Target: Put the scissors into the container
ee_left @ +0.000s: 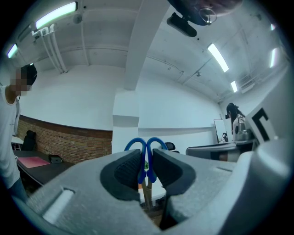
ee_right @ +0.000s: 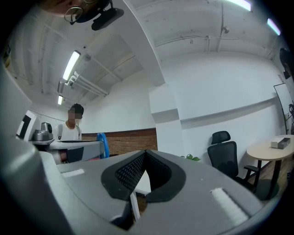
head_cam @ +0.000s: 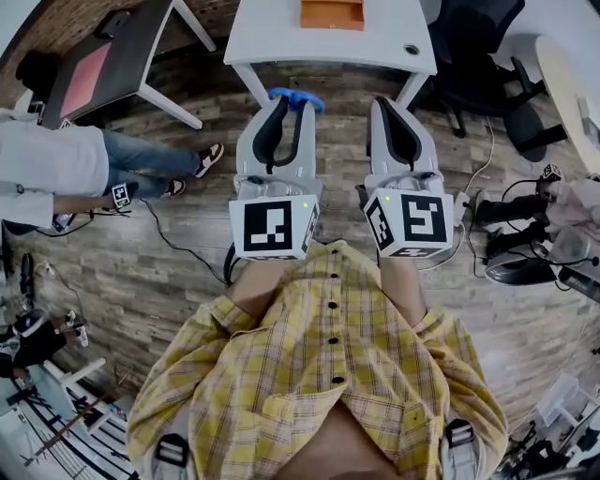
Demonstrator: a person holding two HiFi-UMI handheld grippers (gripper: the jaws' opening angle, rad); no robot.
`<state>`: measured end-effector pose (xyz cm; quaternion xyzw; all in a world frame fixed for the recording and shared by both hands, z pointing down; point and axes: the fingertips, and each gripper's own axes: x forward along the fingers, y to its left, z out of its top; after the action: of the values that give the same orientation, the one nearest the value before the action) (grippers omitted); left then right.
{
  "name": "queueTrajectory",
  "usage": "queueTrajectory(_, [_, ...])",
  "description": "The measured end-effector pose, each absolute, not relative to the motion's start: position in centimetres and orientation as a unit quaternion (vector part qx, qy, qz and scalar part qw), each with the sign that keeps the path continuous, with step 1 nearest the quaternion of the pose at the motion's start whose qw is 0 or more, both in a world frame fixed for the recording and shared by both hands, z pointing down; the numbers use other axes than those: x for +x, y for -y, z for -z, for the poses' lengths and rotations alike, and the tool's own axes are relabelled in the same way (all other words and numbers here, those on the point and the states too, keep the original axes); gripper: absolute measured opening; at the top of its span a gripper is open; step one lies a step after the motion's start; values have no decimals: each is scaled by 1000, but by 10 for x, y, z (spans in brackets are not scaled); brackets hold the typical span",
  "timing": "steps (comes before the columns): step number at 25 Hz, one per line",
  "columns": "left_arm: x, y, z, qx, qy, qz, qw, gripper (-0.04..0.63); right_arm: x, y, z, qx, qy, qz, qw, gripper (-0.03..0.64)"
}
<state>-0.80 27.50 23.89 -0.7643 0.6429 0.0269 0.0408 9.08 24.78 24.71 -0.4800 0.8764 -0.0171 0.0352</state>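
Blue-handled scissors (head_cam: 296, 97) stick out of my left gripper (head_cam: 292, 105), which is shut on them just short of the white table (head_cam: 272, 37). In the left gripper view the blue handle loops (ee_left: 147, 149) rise between the dark pads (ee_left: 124, 172), blades pointing down. The orange container (head_cam: 332, 14) sits on the white table's far part, ahead of both grippers. My right gripper (head_cam: 392, 105) is held beside the left one, jaws touching at the tips with nothing between them. From the right gripper view the scissors' blue handle (ee_right: 102, 144) shows to the left.
A person (head_cam: 56, 173) in a white top stands at the left by a dark desk (head_cam: 103, 61). Black office chairs (head_cam: 487, 56) stand at the right. Cables and gear (head_cam: 525, 244) lie on the wooden floor to the right.
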Motion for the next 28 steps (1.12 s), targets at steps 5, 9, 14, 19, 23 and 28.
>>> queueTrajectory(5, [-14, -268, -240, -762, -646, -26, 34, 86, 84, -241, -246, -477, -878, 14, 30, 2])
queueTrajectory(9, [-19, -253, -241, -764, -644, -29, 33, 86, 75, -225, -246, -477, -878, 12, 26, 2])
queueTrajectory(14, [-47, -236, -252, -767, -641, -33, 24, 86, 48, -210, -253, -481, -877, 7, 20, 2])
queueTrajectory(19, [-48, -171, -255, -775, -631, -35, 20, 86, 48, -149, -258, -493, -870, 9, 15, 2])
queueTrajectory(23, [-41, -118, -247, -782, -622, -34, 17, 86, 55, -95, -250, -504, -864, 14, 15, 2])
queueTrajectory(28, [-55, -73, -248, -789, -613, -42, 9, 86, 40, -50, -257, -514, -857, 23, 7, 2])
